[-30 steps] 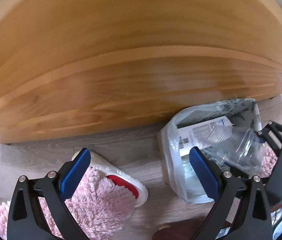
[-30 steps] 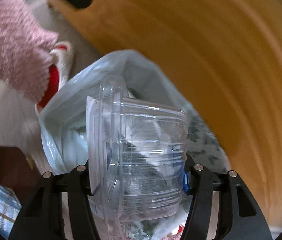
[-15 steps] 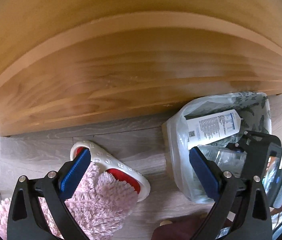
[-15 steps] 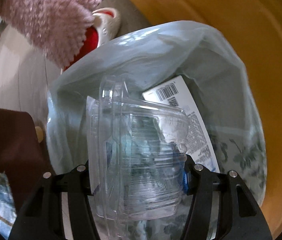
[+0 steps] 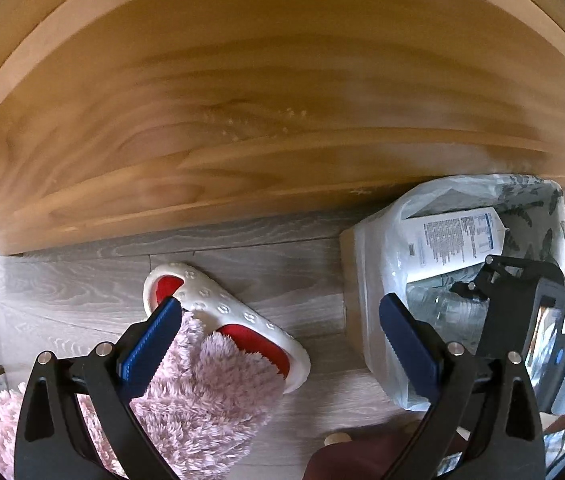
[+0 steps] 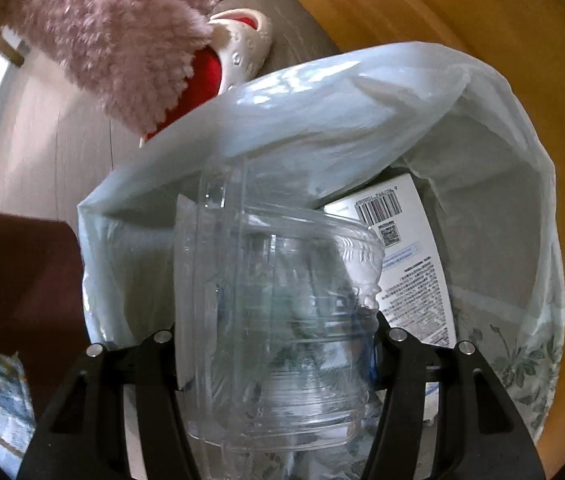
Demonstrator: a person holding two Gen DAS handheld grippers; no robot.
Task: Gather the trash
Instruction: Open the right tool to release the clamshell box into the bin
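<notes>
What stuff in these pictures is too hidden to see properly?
- Bottom of the bin bag: right wrist view, hidden behind the clear plastic tub.
- Slipper: left wrist view, partly covered by the pink fluffy rug.
- White printed package: lower end hidden by the right hand-held gripper.

Clear, glossy ribbed plastic: container point(image 6: 278, 320). Thin, translucent, crinkled plastic film: bin liner point(image 6: 322, 112). Printed paper-like label: white package point(image 6: 414, 264). Smooth varnished wood: panel point(image 5: 242, 120). Matt grey woodgrain: floor point(image 5: 82, 280). Fluffy pink pile: slipper point(image 5: 202, 392). Ridged blue rubber: left tool pads point(image 5: 150, 342).
</notes>
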